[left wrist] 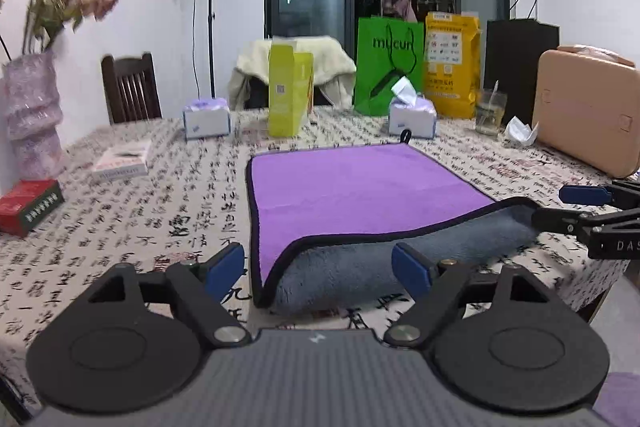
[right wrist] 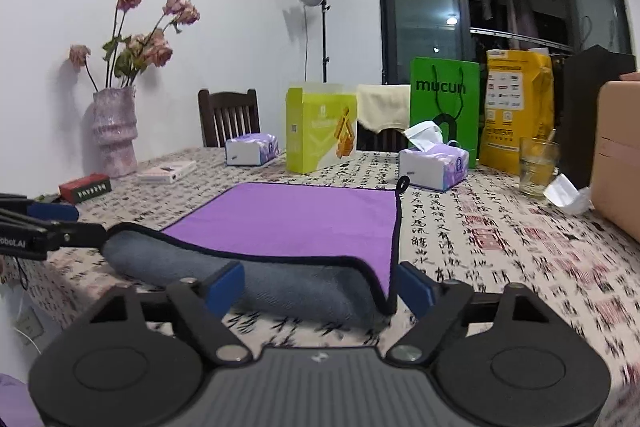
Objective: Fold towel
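A purple towel point(left wrist: 360, 183) with a grey underside and black trim lies flat on the patterned tablecloth; its near edge point(left wrist: 400, 259) is curled up and rolled over, grey side showing. It also shows in the right wrist view point(right wrist: 296, 219). My left gripper point(left wrist: 318, 265) is open, its blue fingertips straddling the towel's near left corner. My right gripper point(right wrist: 320, 285) is open, its fingertips straddling the near right corner. Each gripper shows at the other view's edge: the right gripper point(left wrist: 576, 209) and the left gripper point(right wrist: 60, 223), both touching the towel's roll ends.
Behind the towel stand two tissue packs point(left wrist: 412, 115) point(left wrist: 206, 117), a yellow-green box point(left wrist: 288, 93), a green bag point(left wrist: 388, 63), a yellow bag point(left wrist: 452, 63) and a glass point(left wrist: 490, 111). A tan case point(left wrist: 588, 111) is right; a vase point(left wrist: 32, 115), red box point(left wrist: 30, 205) and white box point(left wrist: 122, 161) left.
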`<action>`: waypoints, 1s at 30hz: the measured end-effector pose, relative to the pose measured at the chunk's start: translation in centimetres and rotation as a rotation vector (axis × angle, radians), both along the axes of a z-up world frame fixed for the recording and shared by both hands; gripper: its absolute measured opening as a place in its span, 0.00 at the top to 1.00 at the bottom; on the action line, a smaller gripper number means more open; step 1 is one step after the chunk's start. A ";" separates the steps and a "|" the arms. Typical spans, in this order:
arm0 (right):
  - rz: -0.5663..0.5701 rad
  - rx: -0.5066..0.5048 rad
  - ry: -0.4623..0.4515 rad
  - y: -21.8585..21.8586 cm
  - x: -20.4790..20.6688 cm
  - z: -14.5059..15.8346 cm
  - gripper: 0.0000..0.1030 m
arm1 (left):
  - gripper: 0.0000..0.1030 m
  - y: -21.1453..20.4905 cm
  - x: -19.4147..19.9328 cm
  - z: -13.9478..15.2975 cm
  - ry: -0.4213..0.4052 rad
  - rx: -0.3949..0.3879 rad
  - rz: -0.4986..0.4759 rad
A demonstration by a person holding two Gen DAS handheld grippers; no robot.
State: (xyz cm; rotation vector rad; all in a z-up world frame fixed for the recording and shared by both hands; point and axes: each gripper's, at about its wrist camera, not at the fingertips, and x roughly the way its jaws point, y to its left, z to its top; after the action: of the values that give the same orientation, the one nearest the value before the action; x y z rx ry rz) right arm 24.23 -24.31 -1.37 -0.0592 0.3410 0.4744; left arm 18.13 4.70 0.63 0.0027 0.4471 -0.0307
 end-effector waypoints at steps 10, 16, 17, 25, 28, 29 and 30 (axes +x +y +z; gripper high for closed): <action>0.070 0.010 0.186 -0.8 7.1 -1.6 0.70 | 0.92 2.0 4.9 -1.6 0.172 -0.083 -0.078; 0.123 0.000 0.223 -0.7 8.7 -1.7 0.95 | 0.95 2.4 6.0 -0.7 0.161 -0.075 -0.093; 0.126 0.001 0.221 -0.7 9.0 -1.6 0.95 | 0.95 2.3 6.4 -0.4 0.156 -0.069 -0.097; 0.141 0.002 0.199 -0.4 12.2 -0.1 0.96 | 0.95 2.8 10.9 1.6 0.134 -0.049 -0.098; 0.142 0.003 0.194 -0.2 14.0 0.4 0.96 | 0.95 3.1 12.7 2.1 0.129 -0.040 -0.094; 0.143 0.002 0.194 -0.1 14.6 0.6 0.96 | 0.95 3.2 13.3 2.3 0.127 -0.040 -0.093; 0.143 0.003 0.192 0.1 15.3 0.7 0.96 | 0.95 3.3 14.1 2.5 0.123 -0.038 -0.091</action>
State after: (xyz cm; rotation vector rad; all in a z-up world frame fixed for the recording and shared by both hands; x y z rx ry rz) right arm 39.50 -24.21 -0.66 -0.0350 0.5271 0.6243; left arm 32.21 8.04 3.12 -0.0161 0.5696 -0.1291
